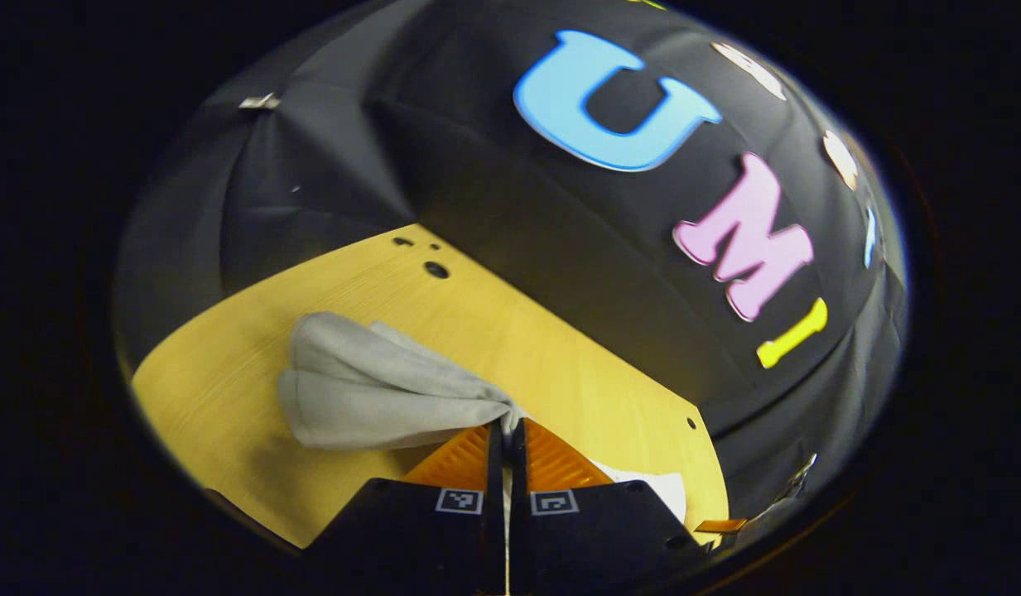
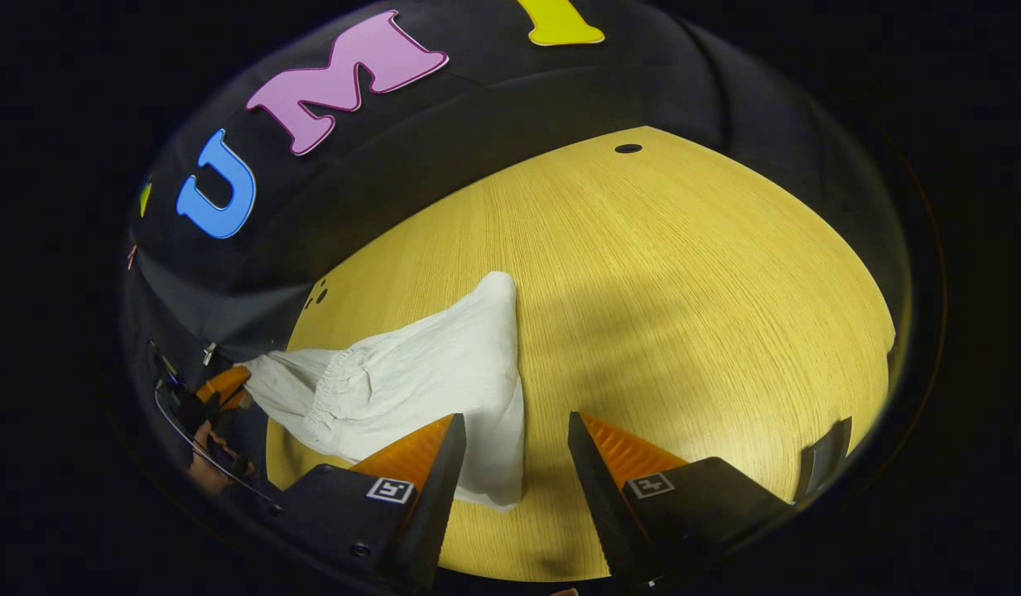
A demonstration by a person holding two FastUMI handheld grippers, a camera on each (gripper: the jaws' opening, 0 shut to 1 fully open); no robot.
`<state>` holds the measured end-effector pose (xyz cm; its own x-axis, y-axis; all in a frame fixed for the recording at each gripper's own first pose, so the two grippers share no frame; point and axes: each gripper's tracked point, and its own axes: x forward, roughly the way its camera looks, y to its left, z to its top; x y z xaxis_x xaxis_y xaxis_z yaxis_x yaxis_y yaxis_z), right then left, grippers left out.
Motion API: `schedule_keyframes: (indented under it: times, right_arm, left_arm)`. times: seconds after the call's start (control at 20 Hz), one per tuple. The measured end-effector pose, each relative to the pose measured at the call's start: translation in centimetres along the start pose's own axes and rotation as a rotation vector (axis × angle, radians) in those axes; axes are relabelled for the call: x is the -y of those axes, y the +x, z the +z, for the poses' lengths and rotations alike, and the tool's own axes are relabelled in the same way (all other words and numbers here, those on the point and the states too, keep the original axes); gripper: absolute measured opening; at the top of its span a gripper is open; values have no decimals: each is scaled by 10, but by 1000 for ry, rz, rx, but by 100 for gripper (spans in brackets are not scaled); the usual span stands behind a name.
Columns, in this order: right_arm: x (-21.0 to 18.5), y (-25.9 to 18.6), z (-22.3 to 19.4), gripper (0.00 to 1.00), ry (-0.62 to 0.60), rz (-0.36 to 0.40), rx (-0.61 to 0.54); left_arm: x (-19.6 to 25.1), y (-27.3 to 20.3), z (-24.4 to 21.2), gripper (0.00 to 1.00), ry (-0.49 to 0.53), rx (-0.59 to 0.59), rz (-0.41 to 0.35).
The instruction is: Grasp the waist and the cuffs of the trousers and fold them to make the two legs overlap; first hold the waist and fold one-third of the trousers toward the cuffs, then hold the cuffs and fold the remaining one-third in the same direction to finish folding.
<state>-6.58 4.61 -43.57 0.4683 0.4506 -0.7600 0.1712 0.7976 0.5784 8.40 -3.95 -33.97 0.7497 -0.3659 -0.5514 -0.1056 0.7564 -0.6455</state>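
Pale grey-white trousers [image 1: 369, 389] lie bunched on the yellow wooden table [image 1: 560, 356]. My left gripper [image 1: 507, 426] is shut on one end of the cloth, which stretches away from its tips to the left. In the right gripper view the trousers [image 2: 427, 372] spread from the left gripper [image 2: 224, 385] at the far left toward my right gripper [image 2: 515, 418]. A gathered elastic band [image 2: 336, 385] shows near the held end. The right gripper stands open just above the near edge of the cloth, with nothing pressed between its fingers.
The tabletop [image 2: 684, 290] stretches bare to the right of the trousers. Small holes [image 1: 435, 269] mark the table's far corner, and another hole [image 2: 628, 149] sits near the far edge. Black booth walls close in behind. A hand [image 2: 204, 455] holds the left gripper.
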Motion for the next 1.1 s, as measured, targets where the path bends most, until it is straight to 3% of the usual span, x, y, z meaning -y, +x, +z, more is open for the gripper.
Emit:
schedule_keyframes:
  times: [0.05, 0.2, 0.4, 0.7, 1.0, 1.1]
  right_arm:
    - [0, 0, 0, 77, -1, 1, 0]
    - [-1, -2, 1, 78, -1, 3, 0]
    - [1, -6, 3, 77, -4, 2, 9]
    - [8, -13, 2, 77, -14, -1, 11]
    - [11, -12, -2, 78, 6, -3, 1]
    - [13, -13, 0, 78, 11, -5, 1]
  left_arm:
    - [13, 0, 1, 7, 38, -3, -26]
    - [54, 0, -3, 10, 119, -13, -95]
    - [103, 6, -17, 6, 208, -40, -177]
    - [167, 14, -71, 7, 370, -133, -264]
    - [206, 25, -137, 8, 681, -219, -299]
    - [217, 22, -156, 11, 799, -243, -346]
